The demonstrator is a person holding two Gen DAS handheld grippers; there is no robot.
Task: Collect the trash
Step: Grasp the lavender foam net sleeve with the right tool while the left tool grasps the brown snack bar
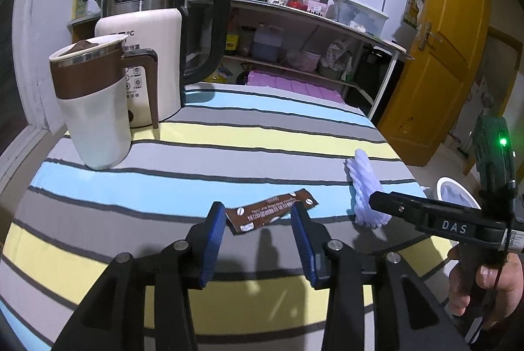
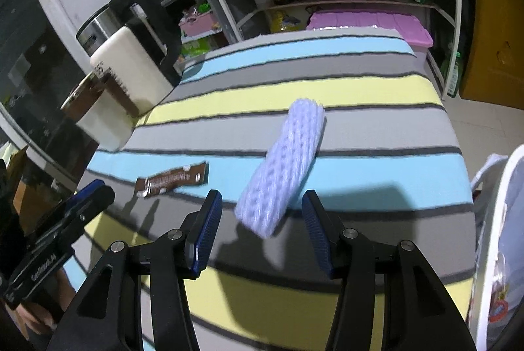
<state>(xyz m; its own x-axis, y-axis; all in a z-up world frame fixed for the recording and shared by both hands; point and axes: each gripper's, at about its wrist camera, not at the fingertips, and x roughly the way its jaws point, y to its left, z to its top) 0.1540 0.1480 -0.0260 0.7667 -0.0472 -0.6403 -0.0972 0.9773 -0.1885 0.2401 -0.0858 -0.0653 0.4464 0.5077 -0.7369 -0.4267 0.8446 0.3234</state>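
The left tongs are spread wide, their blue pads on either side of a brown wrapper that lies flat on the striped worktop — whether the pads touch it is hard to tell. The right tongs are spread too, with the near end of a pale foam sleeve between the tips. The sleeve lies just right of the wrapper. Farther back at the left stand a white-and-brown cup and a kettle — a white bin sits off the right edge
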